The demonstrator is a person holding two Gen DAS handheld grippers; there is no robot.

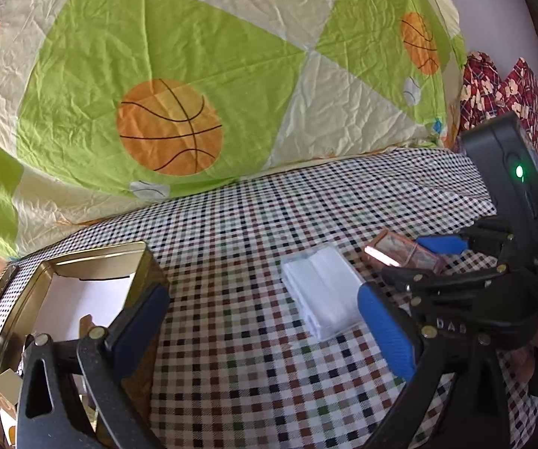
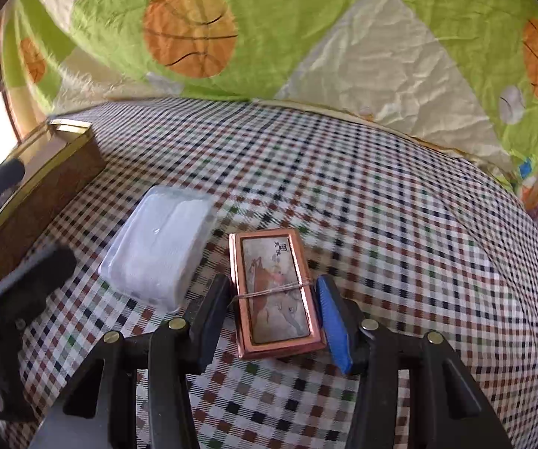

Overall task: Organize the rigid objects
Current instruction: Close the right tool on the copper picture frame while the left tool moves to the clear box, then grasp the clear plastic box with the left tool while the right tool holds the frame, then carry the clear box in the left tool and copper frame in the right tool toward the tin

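Right gripper (image 2: 271, 312) straddles copper box (image 2: 274, 295); white case (image 2: 160, 247) beside.

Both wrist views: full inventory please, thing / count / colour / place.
Copper-framed box: 1, copper with a picture on the lid, tied with string, on the cloth between the right gripper's fingers.
White packet: 1, white in clear wrap, left of the box.
Gold tin: 1, gold rim, brown sides, open, far left.
Checked cloth: 1, multicolour check, underneath everything.
Basketball quilt: 1, green and cream, behind.
Left gripper: 1, black and blue, open, empty.
Right gripper: 1, black and blue, straddling the box; contact unclear.
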